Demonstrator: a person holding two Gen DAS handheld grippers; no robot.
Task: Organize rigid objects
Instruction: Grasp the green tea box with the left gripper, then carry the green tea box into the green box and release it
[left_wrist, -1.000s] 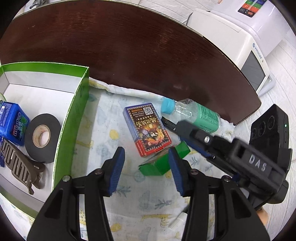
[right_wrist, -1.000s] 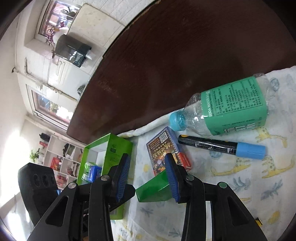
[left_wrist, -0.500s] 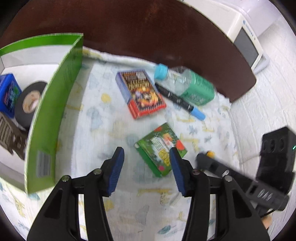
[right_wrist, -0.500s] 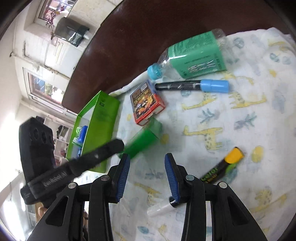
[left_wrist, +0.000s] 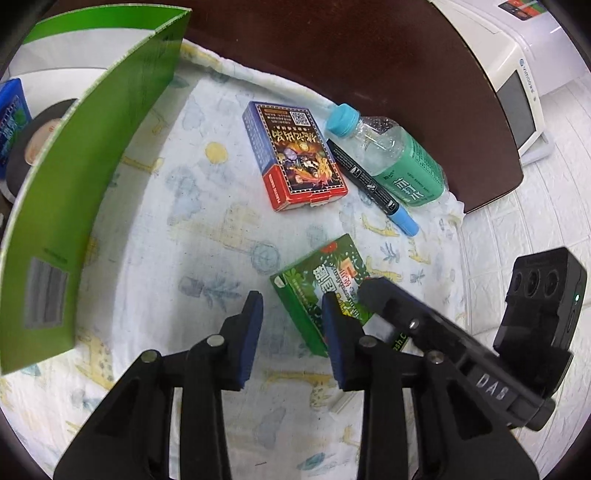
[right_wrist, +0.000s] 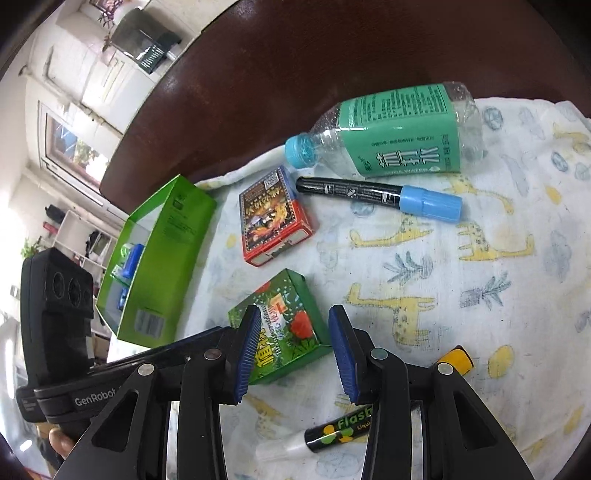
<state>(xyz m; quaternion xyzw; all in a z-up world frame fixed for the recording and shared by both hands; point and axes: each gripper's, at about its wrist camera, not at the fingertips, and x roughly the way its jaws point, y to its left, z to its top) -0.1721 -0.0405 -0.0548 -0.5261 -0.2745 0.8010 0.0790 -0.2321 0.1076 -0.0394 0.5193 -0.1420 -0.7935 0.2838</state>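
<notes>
A green card box (left_wrist: 317, 280) (right_wrist: 284, 314) lies flat on the giraffe-print cloth. My left gripper (left_wrist: 291, 321) hangs over the box's near left corner. Its jaws are closing, with that corner under the gap and no pad pressing on it. My right gripper (right_wrist: 295, 328) hovers open over the same box and does not grip it. Farther back lie a red and blue card box (left_wrist: 299, 162) (right_wrist: 273, 218), a black marker with a blue cap (left_wrist: 369, 184) (right_wrist: 369, 192) and a green-labelled bottle (left_wrist: 391, 158) (right_wrist: 391, 133).
An open green carton (left_wrist: 92, 184) (right_wrist: 166, 251) stands at the left with a tape roll (left_wrist: 26, 147) and blue items inside. A black chalk marker (right_wrist: 343, 432) with a yellow cap lies under my right gripper. Dark wooden tabletop (left_wrist: 369, 55) lies beyond the cloth, a white appliance (left_wrist: 509, 55) behind.
The green card box went from raised on edge at my right gripper to lying flat on the cloth. Both grippers sank toward it. The left jaws have narrowed.
</notes>
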